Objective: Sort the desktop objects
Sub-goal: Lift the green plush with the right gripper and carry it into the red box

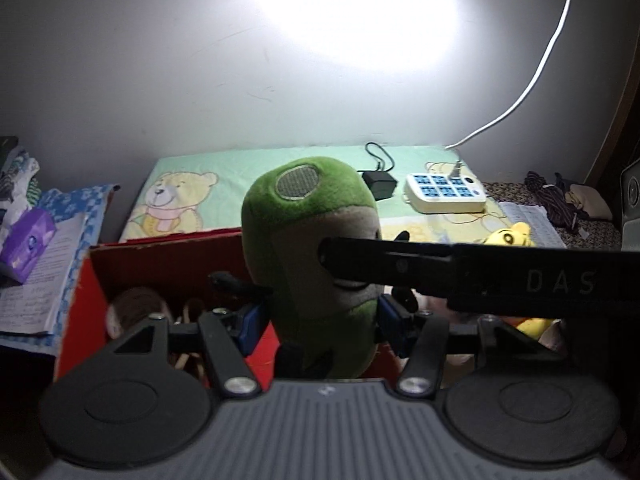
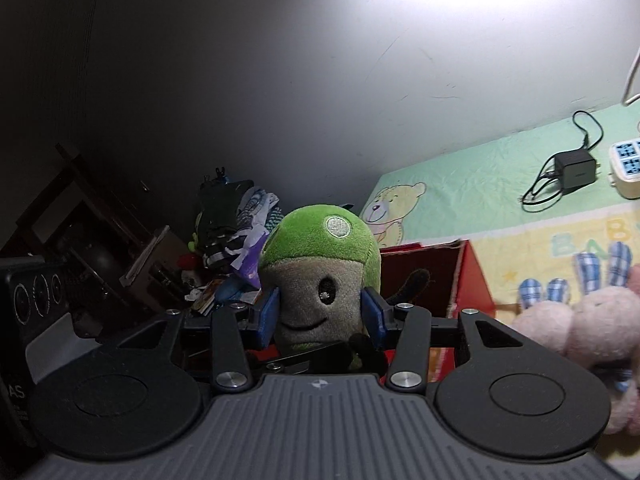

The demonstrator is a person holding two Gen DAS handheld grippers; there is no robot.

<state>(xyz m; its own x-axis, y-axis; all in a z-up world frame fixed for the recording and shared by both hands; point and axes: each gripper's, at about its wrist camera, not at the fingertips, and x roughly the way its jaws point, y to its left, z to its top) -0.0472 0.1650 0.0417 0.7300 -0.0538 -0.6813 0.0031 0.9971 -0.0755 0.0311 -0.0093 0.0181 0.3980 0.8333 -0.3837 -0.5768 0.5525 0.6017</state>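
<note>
Both your grippers are clamped on the green-capped, grey-faced plush mushroom toy (image 1: 312,248): your left gripper (image 1: 318,316) pinches its lower body, your right gripper (image 2: 320,308) squeezes its face. You hold it upright just above the open red cardboard box (image 1: 160,256), with a pink plush toy (image 2: 592,320) lying right of that box.

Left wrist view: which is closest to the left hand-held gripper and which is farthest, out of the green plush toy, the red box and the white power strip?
1. Green plush toy, between the left hand-held gripper fingers.
2. Red cardboard box, just behind, leftward.
3. White power strip with blue sockets, far back right, near the wall.
</note>
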